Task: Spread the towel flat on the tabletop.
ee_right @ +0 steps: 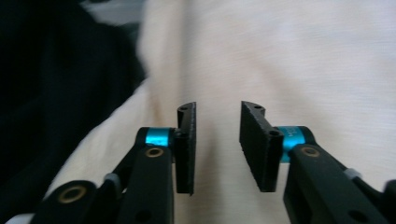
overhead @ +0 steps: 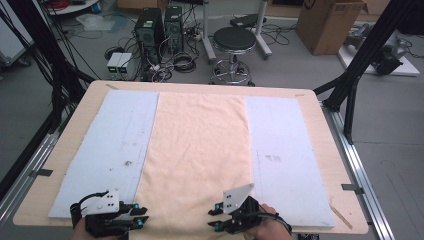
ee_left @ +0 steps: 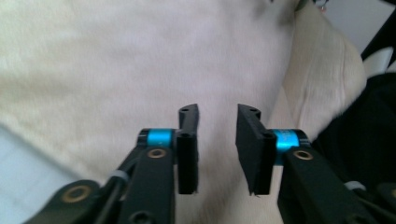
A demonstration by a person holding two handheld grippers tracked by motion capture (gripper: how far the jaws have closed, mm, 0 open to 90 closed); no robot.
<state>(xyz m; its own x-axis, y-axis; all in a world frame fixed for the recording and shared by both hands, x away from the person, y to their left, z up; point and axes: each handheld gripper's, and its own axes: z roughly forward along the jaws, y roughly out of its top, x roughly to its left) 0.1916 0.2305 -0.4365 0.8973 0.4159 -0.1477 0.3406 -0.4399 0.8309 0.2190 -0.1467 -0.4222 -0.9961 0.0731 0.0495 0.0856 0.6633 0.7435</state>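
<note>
- One cream towel lies flat down the middle of the table, between two pale blue sheets (no readable writing anywhere).
- Left gripper sits at the towel's near left edge, jaws apart, nothing between them.
- Right gripper is over the near edge too, jaws apart, holding nothing.

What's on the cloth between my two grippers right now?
Nothing but bare cloth: in the high view the stretch between the left gripper and the right gripper carries no object.
</note>
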